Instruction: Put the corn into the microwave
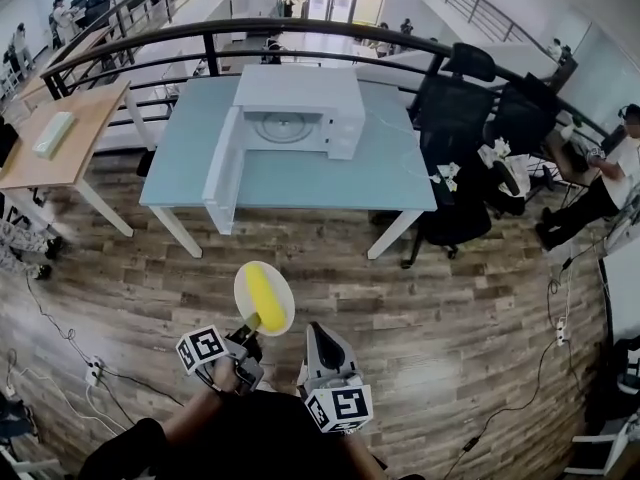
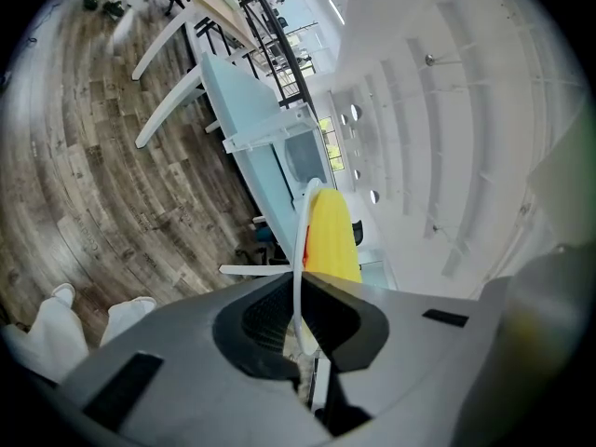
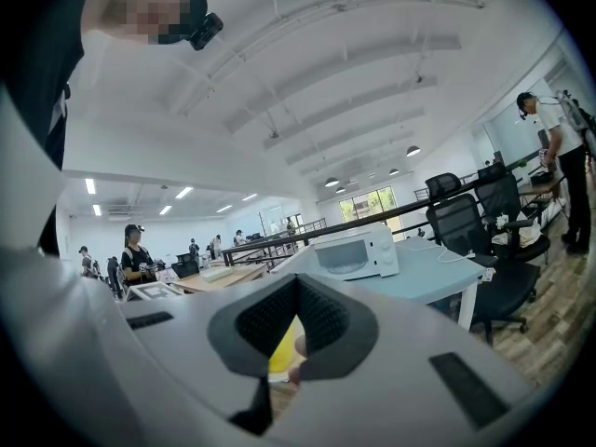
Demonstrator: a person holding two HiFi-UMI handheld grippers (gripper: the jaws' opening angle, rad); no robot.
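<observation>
The microwave (image 1: 300, 116) is parked on the table (image 1: 300, 180), its door (image 1: 222, 173) swung out left. Chairs (image 1: 455, 118) are bunched to the right, another table (image 1: 75, 133) is set left, and a railing (image 1: 300, 30) is run behind. The corn (image 1: 263, 294) is laid on a plate (image 1: 243, 286), which is held before the table by the left gripper (image 1: 252, 326), with the right gripper (image 1: 318, 336) just beside.

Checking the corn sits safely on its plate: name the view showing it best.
Head view: from above, the corn lies whole on the plate. The left gripper view shows it side-on beside the plate's edge; the right gripper view, only a yellow sliver low down.
</observation>
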